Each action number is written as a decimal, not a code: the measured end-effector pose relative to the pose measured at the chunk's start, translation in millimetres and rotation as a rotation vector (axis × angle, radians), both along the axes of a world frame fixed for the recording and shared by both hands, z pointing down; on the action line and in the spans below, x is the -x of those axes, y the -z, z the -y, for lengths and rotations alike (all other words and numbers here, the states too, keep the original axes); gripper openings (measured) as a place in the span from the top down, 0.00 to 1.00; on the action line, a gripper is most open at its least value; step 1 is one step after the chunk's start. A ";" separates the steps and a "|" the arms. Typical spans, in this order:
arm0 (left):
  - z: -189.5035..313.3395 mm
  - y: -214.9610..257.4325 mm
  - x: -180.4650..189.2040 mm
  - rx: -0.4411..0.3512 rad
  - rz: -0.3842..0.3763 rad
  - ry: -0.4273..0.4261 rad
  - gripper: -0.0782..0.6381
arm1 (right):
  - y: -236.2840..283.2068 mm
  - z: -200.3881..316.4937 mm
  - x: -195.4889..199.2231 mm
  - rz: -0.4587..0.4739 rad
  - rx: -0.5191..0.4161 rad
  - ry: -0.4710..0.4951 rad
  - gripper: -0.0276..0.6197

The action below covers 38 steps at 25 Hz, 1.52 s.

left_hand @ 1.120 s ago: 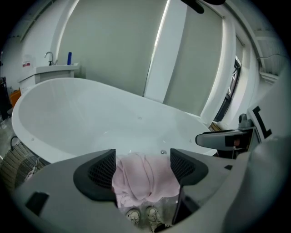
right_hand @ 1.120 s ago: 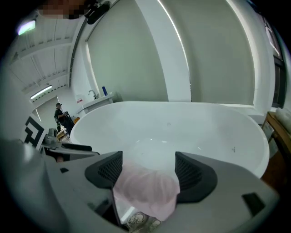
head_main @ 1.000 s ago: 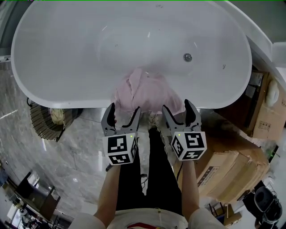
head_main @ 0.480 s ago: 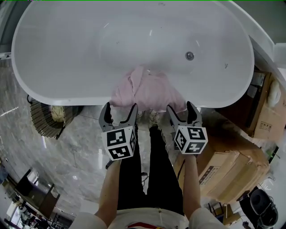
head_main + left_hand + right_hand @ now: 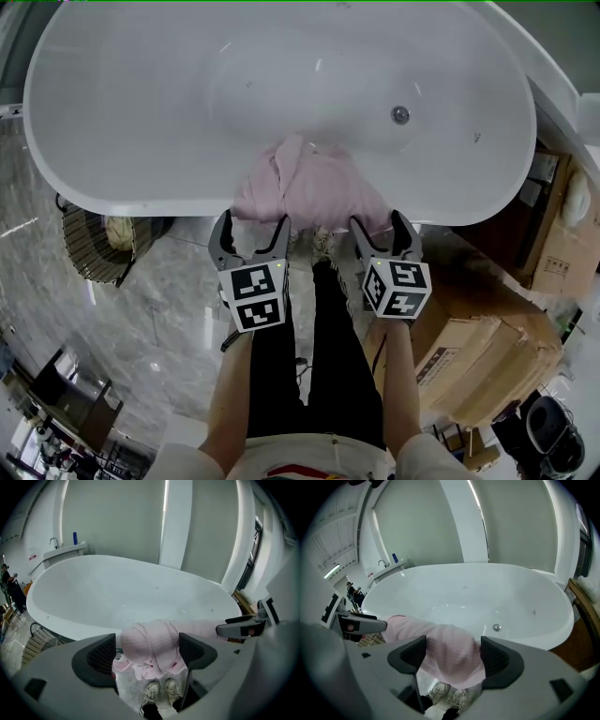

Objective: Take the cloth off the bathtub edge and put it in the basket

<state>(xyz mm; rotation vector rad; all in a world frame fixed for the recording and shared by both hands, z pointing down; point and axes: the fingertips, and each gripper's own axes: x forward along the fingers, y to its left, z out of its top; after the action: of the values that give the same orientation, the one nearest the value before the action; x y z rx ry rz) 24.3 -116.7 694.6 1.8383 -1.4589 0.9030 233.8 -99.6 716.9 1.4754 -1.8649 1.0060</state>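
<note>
Fingers [image 5: 101, 656] of the left gripper [image 5: 252, 228] stand wide, having just been opening; those of the right gripper [image 5: 380, 228] are equally wide. Both straddle, without pressing, the pink cloth [image 5: 314, 192] draped over the near rim of the bathtub [image 5: 112, 204]. Shoes [image 5: 323, 247] show below it. The woven basket [image 5: 94, 251] sits on the floor at left, partly under the tub. Cardboard boxes [image 5: 487, 361] crowd the right.

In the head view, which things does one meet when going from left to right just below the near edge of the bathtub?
basket → left gripper → right gripper → cardboard boxes. The pink cloth is left out because it overlaps both grippers.
</note>
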 end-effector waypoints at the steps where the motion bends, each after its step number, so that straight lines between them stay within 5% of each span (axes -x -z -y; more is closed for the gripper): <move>1: 0.3 0.0 -0.7 0.002 0.007 0.003 0.33 | -0.1 0.1 -0.4 -0.007 0.003 -0.001 0.41; 22: -1.1 -1.6 -6.0 0.055 0.056 0.024 0.35 | -0.1 -0.9 0.7 -0.038 0.014 -0.001 0.43; 38: -1.9 -1.4 -21.1 0.070 -0.010 0.030 0.58 | 1.1 -0.1 8.3 -0.023 0.041 0.006 0.66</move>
<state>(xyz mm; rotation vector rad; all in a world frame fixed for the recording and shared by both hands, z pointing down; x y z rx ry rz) 45.4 -114.8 696.0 1.7631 -1.4269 0.9181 225.5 -99.5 715.8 1.4515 -1.8209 1.0137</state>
